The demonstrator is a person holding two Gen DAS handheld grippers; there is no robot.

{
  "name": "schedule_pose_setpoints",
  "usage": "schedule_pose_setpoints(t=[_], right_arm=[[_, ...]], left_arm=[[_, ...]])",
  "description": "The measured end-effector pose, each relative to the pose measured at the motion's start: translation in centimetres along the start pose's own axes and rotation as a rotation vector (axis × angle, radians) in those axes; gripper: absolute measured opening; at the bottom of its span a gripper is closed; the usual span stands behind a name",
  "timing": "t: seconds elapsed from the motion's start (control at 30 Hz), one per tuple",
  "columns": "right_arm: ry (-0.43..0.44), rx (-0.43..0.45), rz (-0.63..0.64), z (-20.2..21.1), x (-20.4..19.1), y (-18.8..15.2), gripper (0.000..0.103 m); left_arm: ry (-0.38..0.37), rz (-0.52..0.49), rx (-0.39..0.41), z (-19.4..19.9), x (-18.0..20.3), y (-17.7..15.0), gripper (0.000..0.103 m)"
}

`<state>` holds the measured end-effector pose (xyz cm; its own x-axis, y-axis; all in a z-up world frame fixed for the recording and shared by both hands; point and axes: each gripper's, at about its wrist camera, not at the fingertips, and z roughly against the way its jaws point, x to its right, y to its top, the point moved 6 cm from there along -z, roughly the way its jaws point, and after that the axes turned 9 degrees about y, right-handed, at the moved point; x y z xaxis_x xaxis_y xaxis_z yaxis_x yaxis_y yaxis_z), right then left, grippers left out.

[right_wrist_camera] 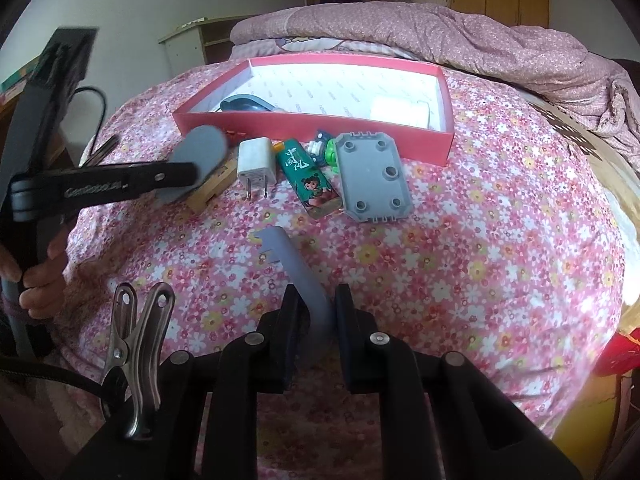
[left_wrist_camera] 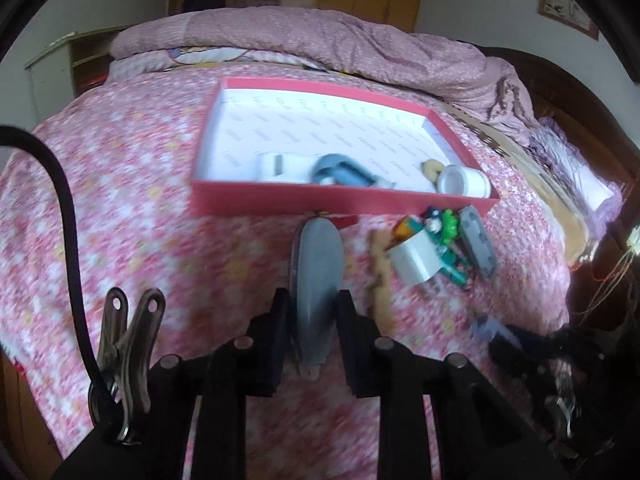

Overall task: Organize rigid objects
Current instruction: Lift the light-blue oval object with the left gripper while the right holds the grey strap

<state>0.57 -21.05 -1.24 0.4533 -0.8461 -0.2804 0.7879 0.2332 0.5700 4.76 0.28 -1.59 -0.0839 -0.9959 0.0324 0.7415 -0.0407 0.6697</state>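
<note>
My left gripper (left_wrist_camera: 314,314) is shut on a flat grey oval piece (left_wrist_camera: 318,272), held on edge in front of the red box (left_wrist_camera: 344,200). The right wrist view shows the same gripper (right_wrist_camera: 188,178) from the side with the oval piece (right_wrist_camera: 202,148). My right gripper (right_wrist_camera: 316,306) is shut on a pale lilac curved piece (right_wrist_camera: 286,258) above the bedspread. A white charger (right_wrist_camera: 256,160), a green lighter (right_wrist_camera: 310,178), a grey studded plate (right_wrist_camera: 372,176), a wooden block (right_wrist_camera: 212,192) and a small green toy (right_wrist_camera: 332,154) lie just outside the box.
The box holds a white part (left_wrist_camera: 276,166), a blue-grey object (left_wrist_camera: 336,168), a beige ring (left_wrist_camera: 432,168) and a white jar (left_wrist_camera: 464,180). A rumpled pink quilt (left_wrist_camera: 360,44) lies behind it. A person's hand (right_wrist_camera: 38,276) grips the left tool.
</note>
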Motion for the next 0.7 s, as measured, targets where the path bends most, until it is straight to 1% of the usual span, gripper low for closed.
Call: schedule_pose_setpoints(t=[0.07, 0.13, 0.2, 0.23, 0.33, 0.4, 0.43, 0.53, 0.6, 0.63, 0.7], right_arm=[[0.001, 0.002, -0.002, 0.0, 0.0, 0.0, 0.018], [0.002, 0.004, -0.004, 0.0, 0.0, 0.0, 0.018], [0.001, 0.006, -0.004, 0.1, 0.0, 0.0, 0.018], [0.000, 0.007, -0.003, 0.1, 0.0, 0.0, 0.018], [0.001, 0.010, -0.004, 0.1, 0.0, -0.1, 0.018], [0.003, 0.011, -0.005, 0.1, 0.0, -0.1, 0.018], [0.004, 0.013, -0.006, 0.1, 0.0, -0.1, 0.018], [0.009, 0.018, -0.008, 0.2, 0.0, -0.1, 0.018], [0.012, 0.021, -0.009, 0.2, 0.0, -0.1, 0.018], [0.013, 0.022, -0.009, 0.2, 0.0, -0.1, 0.018], [0.014, 0.023, -0.009, 0.2, 0.0, -0.2, 0.019]], left_arm=[[0.021, 0.009, 0.001, 0.4, -0.8, -0.4, 0.025], [0.044, 0.006, 0.008, 0.7, -1.4, -0.7, 0.032], [0.067, 0.002, 0.008, 0.9, -1.7, -1.0, 0.049], [0.074, -0.001, 0.007, 0.9, -1.7, -1.1, 0.051], [0.053, -0.018, 0.010, 1.0, -1.1, -1.2, 0.054], [0.051, -0.037, 0.023, 1.0, -0.6, -1.2, 0.060], [0.065, -0.052, 0.034, 1.0, -0.4, -1.1, 0.061], [0.145, -0.108, 0.067, 0.4, 0.1, -0.8, 0.061], [0.173, -0.122, 0.059, -0.5, -0.1, -0.8, 0.061], [0.167, -0.115, 0.044, -1.0, -0.2, -0.9, 0.063], [0.132, -0.067, 0.070, -1.2, -0.8, -0.9, 0.066]])
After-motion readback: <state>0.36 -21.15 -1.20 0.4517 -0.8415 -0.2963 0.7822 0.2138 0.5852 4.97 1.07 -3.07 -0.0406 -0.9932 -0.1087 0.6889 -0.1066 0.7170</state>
